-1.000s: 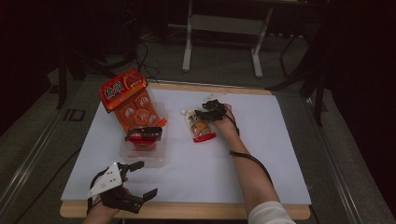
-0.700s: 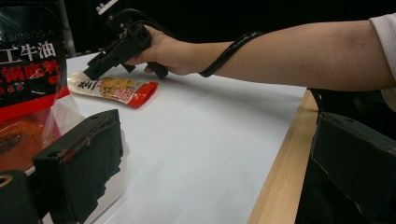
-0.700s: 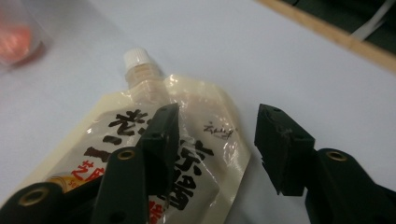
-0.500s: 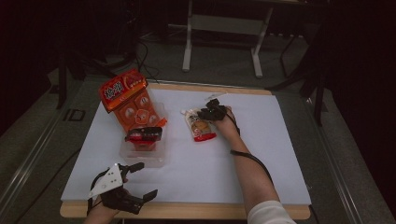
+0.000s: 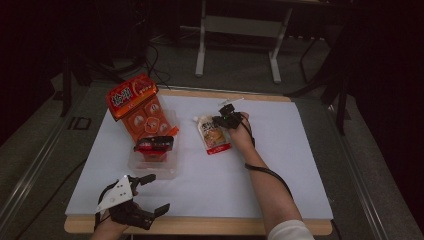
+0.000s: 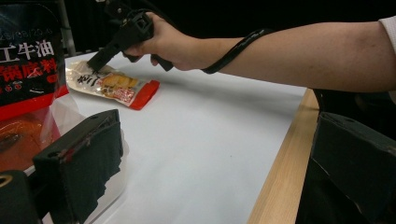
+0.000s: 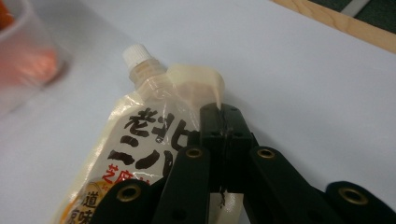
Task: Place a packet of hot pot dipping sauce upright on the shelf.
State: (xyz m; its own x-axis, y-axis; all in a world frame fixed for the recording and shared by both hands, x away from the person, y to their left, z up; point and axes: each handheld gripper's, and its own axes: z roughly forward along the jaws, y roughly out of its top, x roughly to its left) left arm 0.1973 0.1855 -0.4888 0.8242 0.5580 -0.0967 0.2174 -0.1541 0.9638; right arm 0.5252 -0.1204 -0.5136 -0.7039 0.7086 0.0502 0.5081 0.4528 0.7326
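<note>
A white-papered table (image 5: 280, 190) seen from above, with a person's two forearms reaching in from six o'clock. Just right of the table's middle lies the pouch (image 5: 214, 136), a flat spouted sauce pack with a white cap at its eleven o'clock corner and a red strip along its six o'clock end. The right gripper (image 5: 223, 120) has just been closing, and its jaws now meet pinched on the pouch's upper edge beside the cap (image 7: 135, 52), a fold of film caught between them. The pouch looks soft and floppy, its film glossy and likely slick; I would judge it light to middling, with liquid that will slump toward the low end once lifted. The stiffer seam by the spout seems the safest place to grip, since the belly would bulge and slide. The left gripper (image 5: 149, 194) rests at seven o'clock near the table edge, jaws spread wide with nothing between them. At ten o'clock an orange packet (image 5: 140, 110) leans over a clear tray (image 5: 167, 167), well apart from the pouch.
</note>
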